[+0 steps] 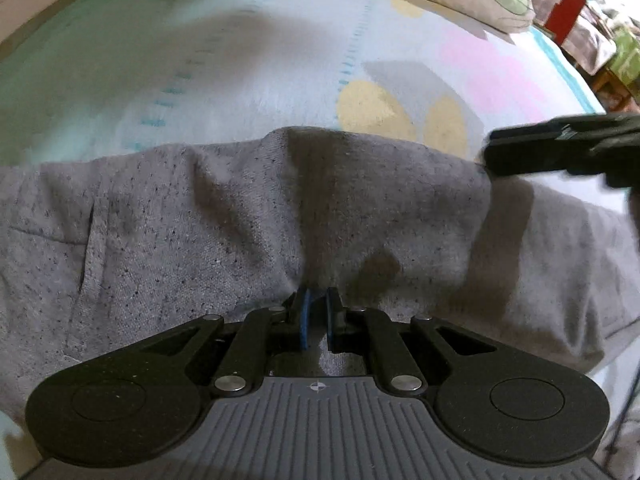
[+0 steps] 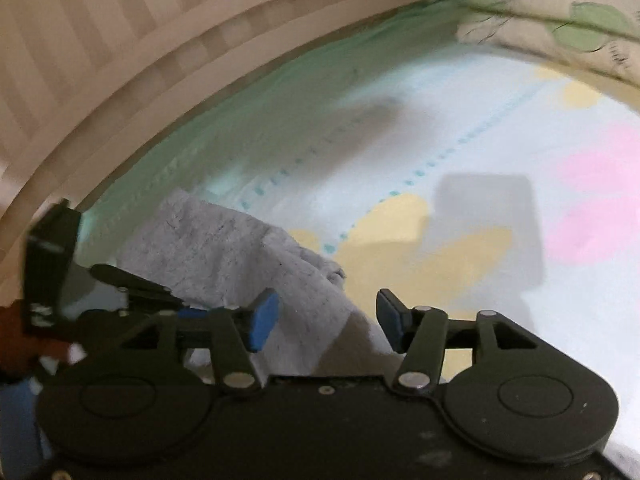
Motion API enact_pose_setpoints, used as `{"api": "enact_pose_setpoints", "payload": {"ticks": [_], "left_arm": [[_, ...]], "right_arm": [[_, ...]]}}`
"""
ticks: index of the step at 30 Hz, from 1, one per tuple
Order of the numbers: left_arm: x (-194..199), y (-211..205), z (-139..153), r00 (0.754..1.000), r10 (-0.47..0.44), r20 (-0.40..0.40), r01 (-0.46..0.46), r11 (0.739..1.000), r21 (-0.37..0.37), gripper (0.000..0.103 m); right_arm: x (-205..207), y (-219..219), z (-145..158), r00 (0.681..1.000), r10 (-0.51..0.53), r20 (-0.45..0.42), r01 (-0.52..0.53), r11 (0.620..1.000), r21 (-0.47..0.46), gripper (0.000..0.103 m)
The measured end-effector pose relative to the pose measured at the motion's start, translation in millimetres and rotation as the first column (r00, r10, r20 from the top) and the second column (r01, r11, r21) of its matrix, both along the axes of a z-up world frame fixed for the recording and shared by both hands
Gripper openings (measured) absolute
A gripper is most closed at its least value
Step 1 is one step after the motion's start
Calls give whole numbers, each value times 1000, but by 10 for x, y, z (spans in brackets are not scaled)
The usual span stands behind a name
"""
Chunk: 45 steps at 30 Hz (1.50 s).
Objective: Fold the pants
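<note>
Left wrist view: grey speckled sweatpants (image 1: 208, 216) are lying across a pastel bedsheet (image 1: 280, 60), long axis running left to right across the frame, far edge bunched into a ridge near the middle; a pocket seam is showing at the left end; left gripper (image 1: 316, 312) is pointing steeply down, its blue pads drawn together and pinching a fold of the grey fabric at the near edge; right gripper (image 1: 560, 148) is showing as a blurred dark shape at the right, above the cloth's right end, not visibly touching it.

Right wrist view: right gripper (image 2: 326, 320) is standing with jaws wide apart, nothing between the pads; the sweatpants (image 2: 240, 256) are lying below and to the left of it, one corner reaching under the left pad; patterned pillow (image 2: 540, 20) is sitting at the far corner by the slatted headboard (image 2: 100, 40).

Judgement: the left hand is already gripping the cloth, so the next grasp is falling to the right hand; the fabric is lying leftward and beneath its open jaws.
</note>
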<state>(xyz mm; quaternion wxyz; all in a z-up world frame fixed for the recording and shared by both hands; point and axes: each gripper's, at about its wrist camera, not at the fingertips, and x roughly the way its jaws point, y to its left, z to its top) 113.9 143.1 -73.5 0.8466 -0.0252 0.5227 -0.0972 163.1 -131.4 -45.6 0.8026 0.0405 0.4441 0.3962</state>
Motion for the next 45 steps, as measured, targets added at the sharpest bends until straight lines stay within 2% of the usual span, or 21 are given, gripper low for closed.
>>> {"api": "enact_pose_setpoints", "payload": {"ticks": [2, 4, 5, 6, 7, 10, 12, 14, 18, 21, 25, 29, 32, 40, 45], "left_arm": [[24, 66, 11, 1000, 12, -7, -12, 1000, -22, 9], [30, 83, 75, 1000, 17, 8, -17, 1000, -9, 9], [34, 89, 133, 999, 22, 30, -23, 1000, 6, 9], [52, 100, 204, 998, 25, 61, -26, 1000, 7, 9], [86, 110, 257, 996, 31, 88, -31, 1000, 0, 9], [240, 139, 476, 983, 66, 170, -62, 998, -30, 9], [386, 80, 506, 979, 64, 195, -61, 998, -25, 9], [489, -5, 466, 979, 49, 200, -49, 999, -6, 9], [574, -103, 233, 989, 43, 142, -45, 999, 8, 9], [466, -6, -7, 993, 84, 80, -85, 996, 19, 9], [311, 75, -26, 986, 117, 121, -112, 993, -46, 9], [325, 74, -16, 985, 117, 128, -113, 993, -43, 9], [303, 70, -15, 984, 116, 139, -111, 993, -41, 9], [229, 109, 40, 981, 121, 153, -114, 992, -50, 9], [44, 114, 259, 971, 147, 191, -140, 989, -52, 9]], "right_arm": [[87, 164, -137, 999, 26, -28, -27, 1000, -7, 60], [99, 289, -253, 998, 45, -39, -46, 999, -27, 58], [24, 272, -294, 998, 59, -36, -60, 998, -23, 35], [-14, 254, -291, 997, 77, -25, -77, 997, -18, 19], [-74, 274, -283, 996, 91, -10, -91, 995, -30, 9], [-413, 373, -251, 982, 164, 94, -155, 983, -94, 8], [-675, 462, -270, 963, 221, 156, -197, 969, -151, 8], [-853, 573, -351, 948, 253, 192, -215, 956, -198, 9], [-972, 641, -458, 941, 251, 227, -199, 953, -230, 9], [-896, 587, -441, 956, 214, 201, -177, 966, -187, 13], [-774, 466, -382, 971, 155, 181, -134, 983, -124, 17], [-519, 306, -307, 992, 43, 115, -44, 999, 11, 25], [-381, 340, -292, 997, -22, 76, 18, 998, 57, 27], [-161, 712, -516, 1000, 1, 7, -1, 999, -32, 27], [-96, 807, -585, 1000, 2, -16, -3, 999, -47, 27]]}}
